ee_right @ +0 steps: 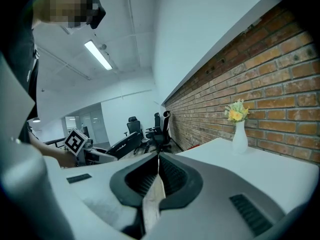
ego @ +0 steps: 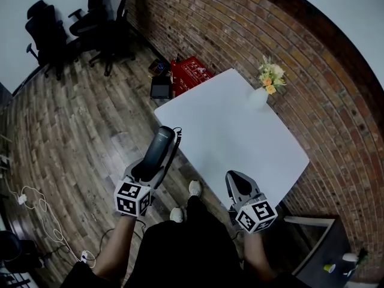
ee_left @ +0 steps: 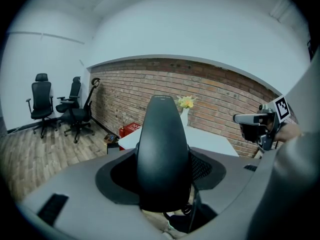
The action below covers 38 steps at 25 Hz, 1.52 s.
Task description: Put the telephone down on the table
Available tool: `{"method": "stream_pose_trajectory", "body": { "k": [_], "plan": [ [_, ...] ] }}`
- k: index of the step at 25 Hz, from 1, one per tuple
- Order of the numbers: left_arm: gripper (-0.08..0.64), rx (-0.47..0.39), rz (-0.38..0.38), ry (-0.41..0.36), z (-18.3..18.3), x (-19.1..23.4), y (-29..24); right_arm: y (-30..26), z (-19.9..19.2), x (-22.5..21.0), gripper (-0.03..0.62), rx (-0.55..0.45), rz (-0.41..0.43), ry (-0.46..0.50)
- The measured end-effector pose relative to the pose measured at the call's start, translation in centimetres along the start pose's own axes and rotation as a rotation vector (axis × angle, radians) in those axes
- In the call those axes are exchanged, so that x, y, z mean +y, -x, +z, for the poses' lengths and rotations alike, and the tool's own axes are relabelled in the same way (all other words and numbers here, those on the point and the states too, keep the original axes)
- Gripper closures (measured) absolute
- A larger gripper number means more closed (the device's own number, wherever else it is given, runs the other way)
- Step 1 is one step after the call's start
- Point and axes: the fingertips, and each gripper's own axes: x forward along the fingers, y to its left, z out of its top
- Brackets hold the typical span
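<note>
A black telephone handset (ego: 159,150) is held in the air just off the near left corner of the white table (ego: 240,137), pointing toward it. My left gripper (ego: 150,168) is shut on its lower part. In the left gripper view the handset (ee_left: 162,154) stands upright between the jaws and fills the middle, with its coiled cord (ee_left: 192,211) hanging below. My right gripper (ego: 237,177) is shut with nothing in it, over the table's near edge. In the right gripper view its jaws meet in a thin line (ee_right: 157,159).
A white vase of yellow flowers (ego: 263,92) stands at the table's far corner by the brick wall. A red crate (ego: 189,72) and a dark box (ego: 161,87) sit on the wood floor beyond the table. Black office chairs (ego: 90,23) stand at the far left. Cables (ego: 36,209) lie on the floor.
</note>
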Motion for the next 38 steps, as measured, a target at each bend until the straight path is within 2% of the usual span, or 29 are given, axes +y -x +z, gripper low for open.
{"method": "stream_pose_trajectory", "body": {
  "k": [15, 25, 32, 38],
  "plan": [
    [0.288, 0.034, 0.041, 0.048, 3.3, 1.9, -8.1, -6.8, 2.1, -6.8, 0.569, 0.038, 0.039, -0.015],
    [0.288, 0.069, 0.068, 0.044, 5.4, 1.8, -13.6, -10.2, 1.9, -11.1, 0.569, 0.074, 0.092, -0.042],
    [0.288, 0.108, 0.082, 0.043, 4.6, 1.8, -18.1, -10.9, 0.5, -13.7, 0.569, 0.093, 0.098, -0.069],
    [0.288, 0.114, 0.068, -0.015, 5.2, 2.6, -23.3, -11.6, -1.8, -15.8, 0.569, 0.132, 0.097, -0.091]
  ]
}}
